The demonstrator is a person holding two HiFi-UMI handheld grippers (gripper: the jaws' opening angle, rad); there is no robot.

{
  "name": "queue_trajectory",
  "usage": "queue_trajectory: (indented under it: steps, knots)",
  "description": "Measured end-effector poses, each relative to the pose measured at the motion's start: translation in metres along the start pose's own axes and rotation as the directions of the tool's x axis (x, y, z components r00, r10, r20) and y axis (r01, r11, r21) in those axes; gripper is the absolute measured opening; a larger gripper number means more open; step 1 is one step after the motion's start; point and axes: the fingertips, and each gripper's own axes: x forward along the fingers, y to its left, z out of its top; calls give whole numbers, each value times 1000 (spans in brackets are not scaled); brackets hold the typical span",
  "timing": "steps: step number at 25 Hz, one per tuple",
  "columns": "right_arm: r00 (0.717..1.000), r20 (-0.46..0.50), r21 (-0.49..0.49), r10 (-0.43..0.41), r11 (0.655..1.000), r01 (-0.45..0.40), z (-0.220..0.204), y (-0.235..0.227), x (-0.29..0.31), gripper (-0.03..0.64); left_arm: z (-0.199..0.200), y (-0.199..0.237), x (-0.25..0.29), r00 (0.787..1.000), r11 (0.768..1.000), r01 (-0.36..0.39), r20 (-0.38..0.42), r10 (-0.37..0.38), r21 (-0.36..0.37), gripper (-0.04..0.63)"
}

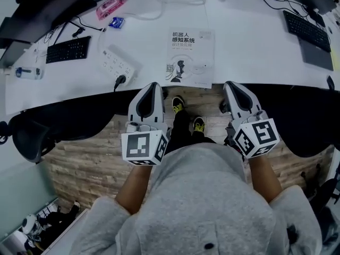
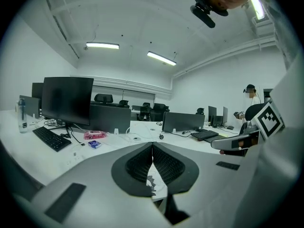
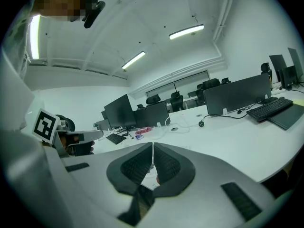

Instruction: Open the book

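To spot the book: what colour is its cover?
White, with dark print; the book shows best in head view.

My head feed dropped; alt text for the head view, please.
A closed white book lies untouched near the front edge of the white desk. The left gripper and right gripper, both shut, hang at that edge, flanking the book.

Closed white book [image 1: 191,57] with dark cover print, flat at the white desk's [image 1: 249,47] near edge.
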Motion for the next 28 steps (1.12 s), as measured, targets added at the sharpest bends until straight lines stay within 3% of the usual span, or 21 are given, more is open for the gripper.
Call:
queue_trajectory:
  steps: [17, 28]
  knots:
    - [998, -64, 111, 7, 994, 0, -30, -7, 30, 29, -30, 25, 23, 996, 1000, -25, -91, 24, -13, 11]
    - [990, -138, 174, -28, 983, 52, -67, -18, 49, 63, -72, 40, 48, 983, 999, -21, -183, 13, -41, 11]
